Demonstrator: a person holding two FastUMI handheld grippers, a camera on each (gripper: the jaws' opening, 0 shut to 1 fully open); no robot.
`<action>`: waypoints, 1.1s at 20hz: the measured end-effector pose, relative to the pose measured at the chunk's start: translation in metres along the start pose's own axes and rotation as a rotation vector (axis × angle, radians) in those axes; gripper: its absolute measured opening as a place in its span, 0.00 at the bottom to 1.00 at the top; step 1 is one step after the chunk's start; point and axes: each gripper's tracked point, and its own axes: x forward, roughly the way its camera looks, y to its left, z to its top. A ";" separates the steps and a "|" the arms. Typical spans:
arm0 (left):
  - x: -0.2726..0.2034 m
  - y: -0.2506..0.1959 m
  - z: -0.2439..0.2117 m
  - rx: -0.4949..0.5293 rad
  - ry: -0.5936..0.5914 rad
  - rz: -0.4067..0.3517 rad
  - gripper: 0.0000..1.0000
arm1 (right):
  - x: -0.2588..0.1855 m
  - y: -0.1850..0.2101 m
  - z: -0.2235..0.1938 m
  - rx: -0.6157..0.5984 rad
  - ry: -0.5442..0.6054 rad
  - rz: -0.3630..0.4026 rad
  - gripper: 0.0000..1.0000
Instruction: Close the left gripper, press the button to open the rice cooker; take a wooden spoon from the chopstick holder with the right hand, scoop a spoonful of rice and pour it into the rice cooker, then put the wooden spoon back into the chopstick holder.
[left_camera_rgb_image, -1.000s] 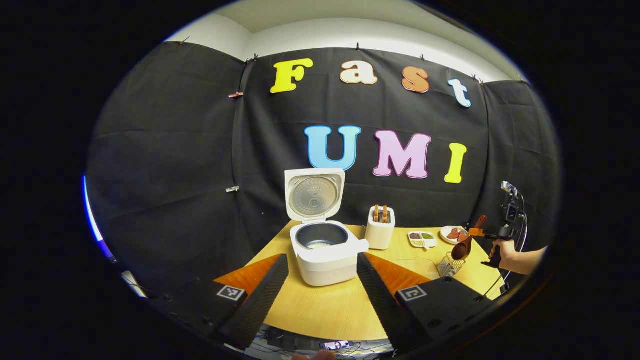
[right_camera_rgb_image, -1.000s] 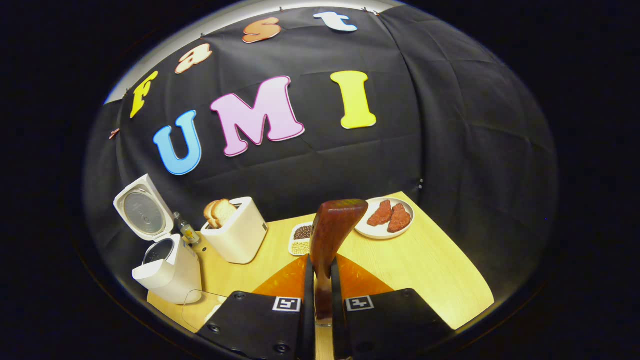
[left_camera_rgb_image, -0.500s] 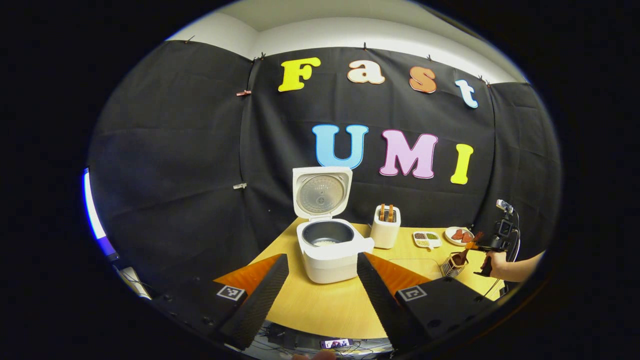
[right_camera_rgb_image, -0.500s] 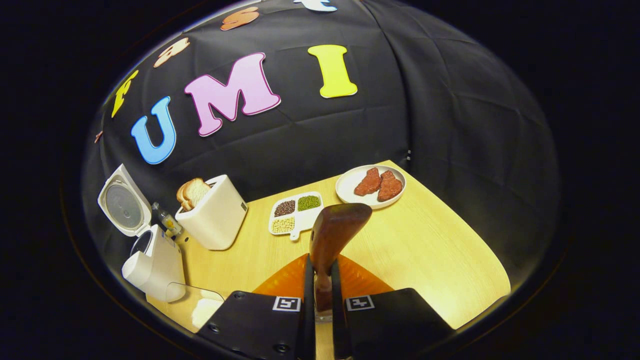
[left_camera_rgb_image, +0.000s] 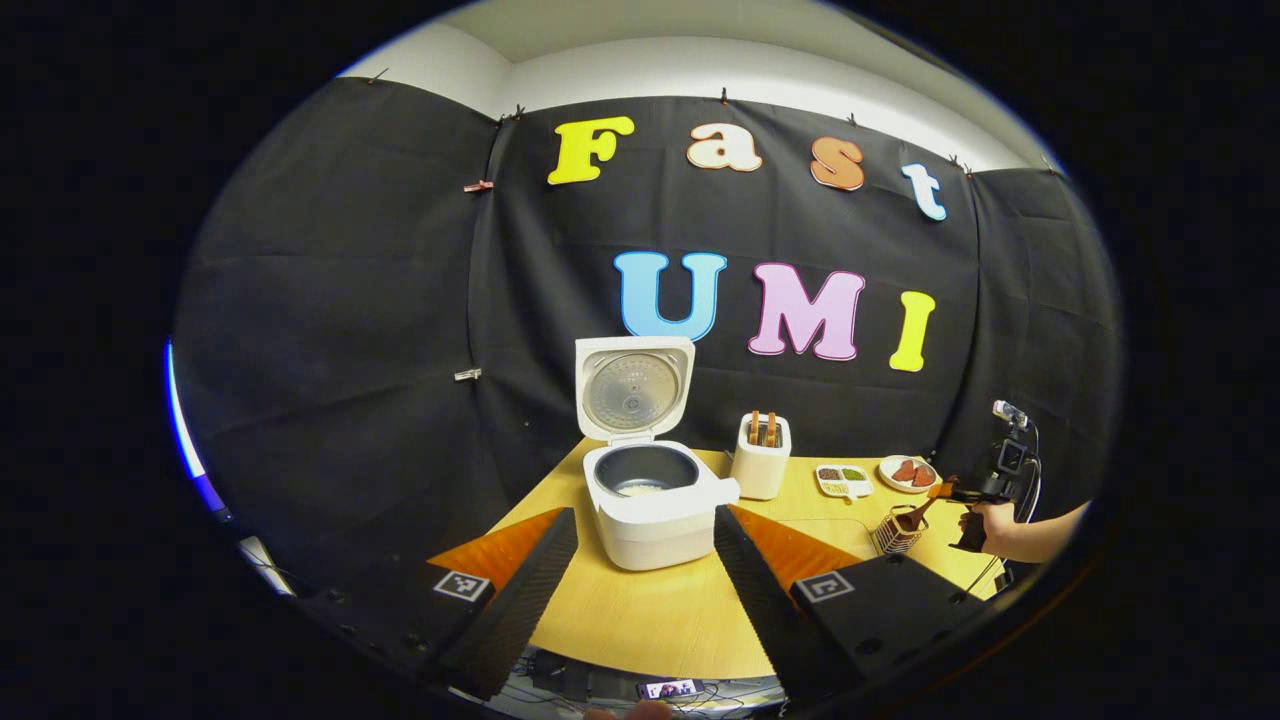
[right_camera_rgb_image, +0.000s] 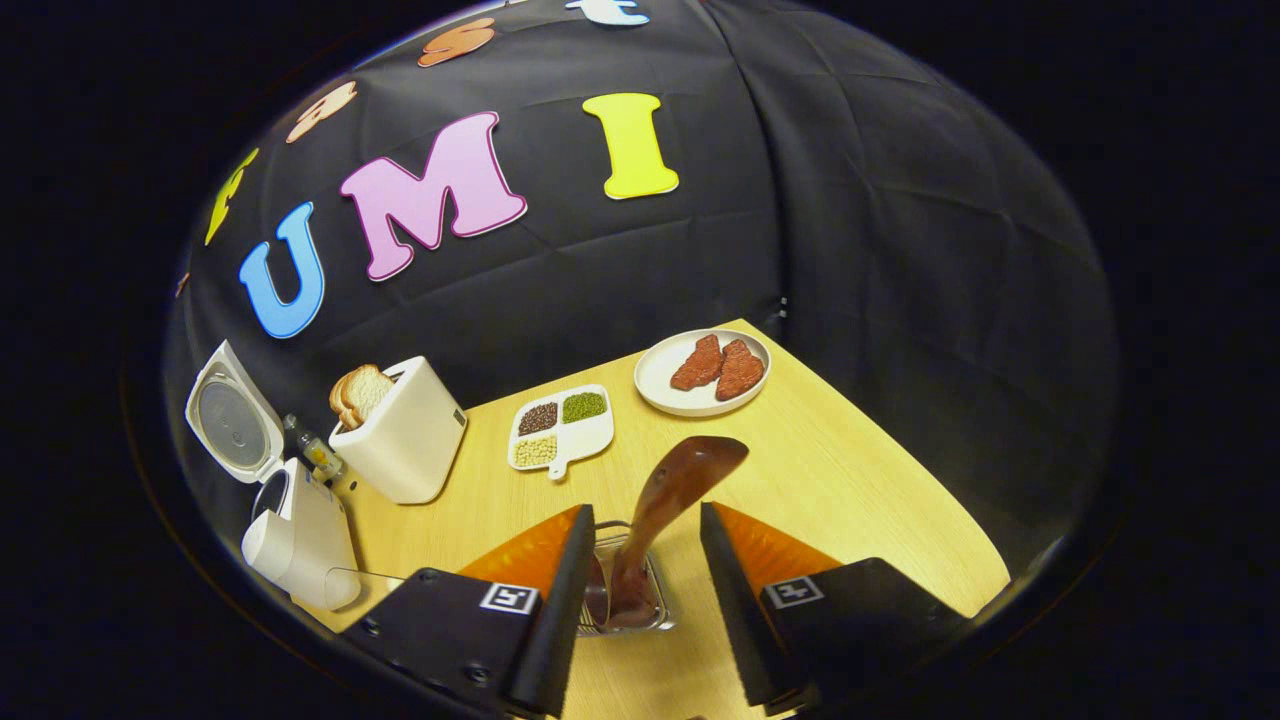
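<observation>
Two grippers, both spread and holding nothing. The right gripper (right_camera_rgb_image: 640, 575) has its fingers apart on either side of the spoon (right_camera_rgb_image: 668, 510), which stands bowl-down in the wire holder (right_camera_rgb_image: 655, 612) on the table (right_camera_rgb_image: 850, 500), its handle leaning up between the fingers without touching them. The left gripper (left_camera_rgb_image: 640, 575) hangs in front of the cooker (left_camera_rgb_image: 655, 500), whose lid is up. The last step looks done; next, the right gripper should draw straight back, clear of the handle.
</observation>
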 end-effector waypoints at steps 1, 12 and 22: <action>0.000 0.000 0.002 -0.001 -0.004 -0.007 0.95 | -0.006 -0.002 0.002 -0.001 -0.006 -0.001 0.77; 0.023 0.008 0.024 -0.035 -0.064 -0.092 0.95 | -0.097 0.008 0.004 0.012 -0.088 0.000 0.99; 0.069 0.023 0.081 0.013 -0.177 -0.128 0.95 | -0.198 0.058 0.071 0.007 -0.286 0.100 0.98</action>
